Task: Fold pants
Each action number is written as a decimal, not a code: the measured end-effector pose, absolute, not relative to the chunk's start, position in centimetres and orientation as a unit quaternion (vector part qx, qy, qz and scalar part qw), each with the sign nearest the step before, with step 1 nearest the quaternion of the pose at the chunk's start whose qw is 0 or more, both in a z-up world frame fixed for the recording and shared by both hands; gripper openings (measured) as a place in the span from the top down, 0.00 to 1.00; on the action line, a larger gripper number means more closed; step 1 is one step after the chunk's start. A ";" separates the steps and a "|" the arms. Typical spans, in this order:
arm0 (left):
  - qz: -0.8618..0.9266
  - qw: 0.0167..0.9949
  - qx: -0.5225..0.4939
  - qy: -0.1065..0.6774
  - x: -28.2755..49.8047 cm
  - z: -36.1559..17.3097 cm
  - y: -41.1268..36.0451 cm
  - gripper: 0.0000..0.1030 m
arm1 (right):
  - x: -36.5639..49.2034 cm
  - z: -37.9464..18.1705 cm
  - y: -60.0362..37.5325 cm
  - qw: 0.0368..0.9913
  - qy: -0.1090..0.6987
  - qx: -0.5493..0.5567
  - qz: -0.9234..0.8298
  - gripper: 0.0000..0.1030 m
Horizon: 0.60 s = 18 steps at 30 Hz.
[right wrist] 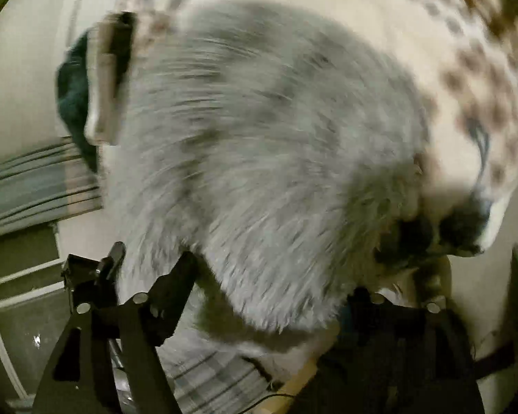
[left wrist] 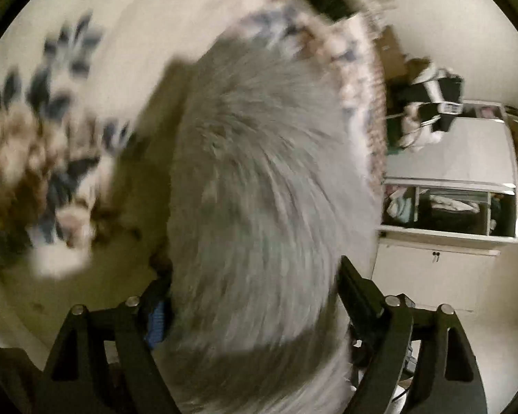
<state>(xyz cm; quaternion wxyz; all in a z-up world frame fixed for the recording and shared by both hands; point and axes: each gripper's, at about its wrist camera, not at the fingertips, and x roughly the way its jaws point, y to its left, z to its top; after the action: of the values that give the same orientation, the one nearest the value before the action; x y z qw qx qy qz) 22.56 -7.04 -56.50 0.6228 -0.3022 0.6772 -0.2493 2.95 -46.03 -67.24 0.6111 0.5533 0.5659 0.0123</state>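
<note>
A cream bedspread (left wrist: 138,17) with blue and brown flowers lies ahead of both tools, blurred. The grey fuzzy pants (left wrist: 259,179) drape over it and fill the space straight ahead of each tool, reaching back between the fingers. The left tool (left wrist: 255,296) has its fingers spread wide with the pants bunched between them; whether it pinches them I cannot tell. The right tool (right wrist: 269,276) likewise stands spread around the pants (right wrist: 259,145), grip unclear.
</note>
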 end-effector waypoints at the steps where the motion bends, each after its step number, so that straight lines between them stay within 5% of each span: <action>1: -0.248 0.613 -0.304 0.686 22.4 -57.6 -7.0 0.15 | 2.5 -68.1 -46.1 0.609 0.560 0.562 0.009 0.25; 18: -0.278 0.585 -0.314 0.694 23.2 -59.8 -6.5 0.04 | 0.3 -66.1 -48.5 0.638 0.527 0.562 0.011 0.20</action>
<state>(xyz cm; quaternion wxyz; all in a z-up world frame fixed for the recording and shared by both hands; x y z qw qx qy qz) 23.20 -6.50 -59.83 0.5851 -0.3136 0.6944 -0.2778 0.28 -48.53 -66.09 0.6378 0.5619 0.5266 0.0111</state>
